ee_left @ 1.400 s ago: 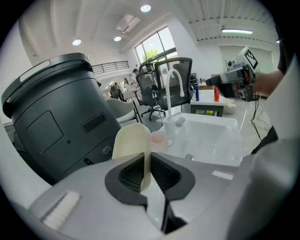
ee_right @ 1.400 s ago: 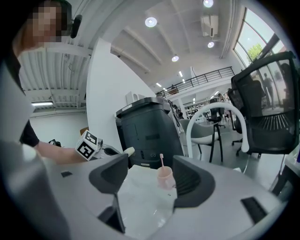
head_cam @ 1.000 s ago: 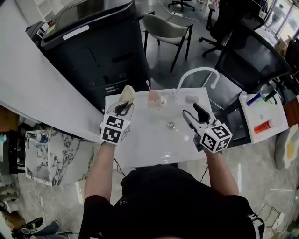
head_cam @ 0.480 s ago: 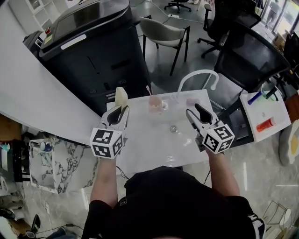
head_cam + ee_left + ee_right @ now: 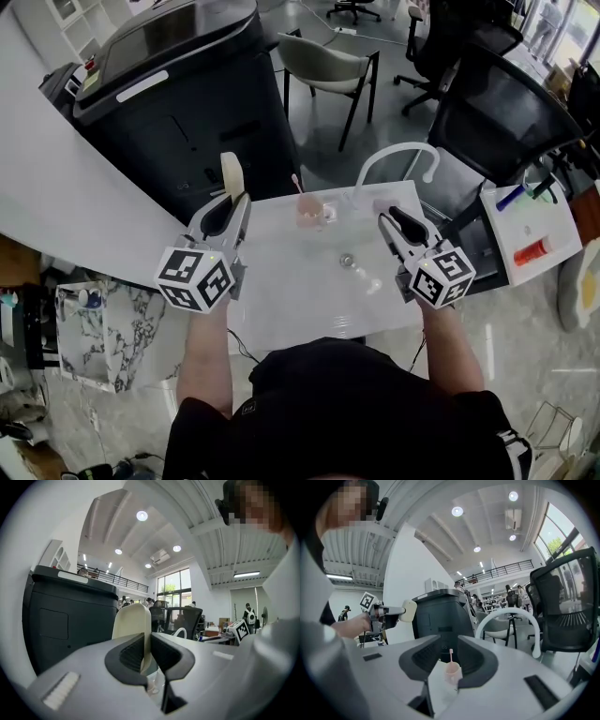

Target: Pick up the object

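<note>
The left gripper (image 5: 228, 201) (image 5: 146, 641) has its jaws nearly together, clamped on a cream flat object (image 5: 230, 172) (image 5: 133, 624) with a rounded top. The object stands upright, clear of the white table (image 5: 309, 302) at its left edge. The right gripper (image 5: 393, 225) (image 5: 449, 651) hovers over the table's right side, its jaws closing on nothing. A pink cup (image 5: 310, 208) (image 5: 451, 671) shows beyond them.
</note>
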Available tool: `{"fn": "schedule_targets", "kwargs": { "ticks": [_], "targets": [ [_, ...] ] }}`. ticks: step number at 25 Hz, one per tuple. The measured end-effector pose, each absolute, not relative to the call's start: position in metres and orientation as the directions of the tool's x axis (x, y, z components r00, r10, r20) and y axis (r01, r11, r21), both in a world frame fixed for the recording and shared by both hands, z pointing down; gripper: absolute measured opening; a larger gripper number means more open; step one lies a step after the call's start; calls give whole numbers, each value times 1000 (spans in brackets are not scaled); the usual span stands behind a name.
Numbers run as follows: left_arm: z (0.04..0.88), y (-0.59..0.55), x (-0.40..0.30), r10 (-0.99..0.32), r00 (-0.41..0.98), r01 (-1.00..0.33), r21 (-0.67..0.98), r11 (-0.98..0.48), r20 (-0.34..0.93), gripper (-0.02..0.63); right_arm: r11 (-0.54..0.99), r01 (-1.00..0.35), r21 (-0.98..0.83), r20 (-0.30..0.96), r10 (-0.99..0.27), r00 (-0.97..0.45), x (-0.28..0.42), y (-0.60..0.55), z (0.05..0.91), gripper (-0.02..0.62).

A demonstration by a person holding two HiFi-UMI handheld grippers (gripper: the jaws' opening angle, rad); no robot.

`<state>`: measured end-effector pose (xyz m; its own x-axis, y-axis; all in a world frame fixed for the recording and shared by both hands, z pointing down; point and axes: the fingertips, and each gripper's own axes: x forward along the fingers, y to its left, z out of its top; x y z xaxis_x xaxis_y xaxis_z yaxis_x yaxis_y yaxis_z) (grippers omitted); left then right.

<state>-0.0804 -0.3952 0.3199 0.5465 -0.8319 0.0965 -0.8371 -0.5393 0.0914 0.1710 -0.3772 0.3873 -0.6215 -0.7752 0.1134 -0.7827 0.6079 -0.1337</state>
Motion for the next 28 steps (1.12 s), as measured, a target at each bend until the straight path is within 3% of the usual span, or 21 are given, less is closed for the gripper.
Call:
{"fn": "schedule_targets", "kwargs": {
  "ticks": [4,9,28],
  "targets": [
    [299,-395,-83,-848,529,-844,118,-523,21,43,614,-775,-147,88,-772,-629,169,-378,376,68],
    [310,-391,-80,-863,503,-859,125,-496,32,43,614,-771,-169,66,-774,-630,170,-377,372,17],
    [345,-388,-69,-847,521,-849,165,-502,104,43,648,-757,-80,84,-752,-653,160,-373,367,11]
  ]
}}
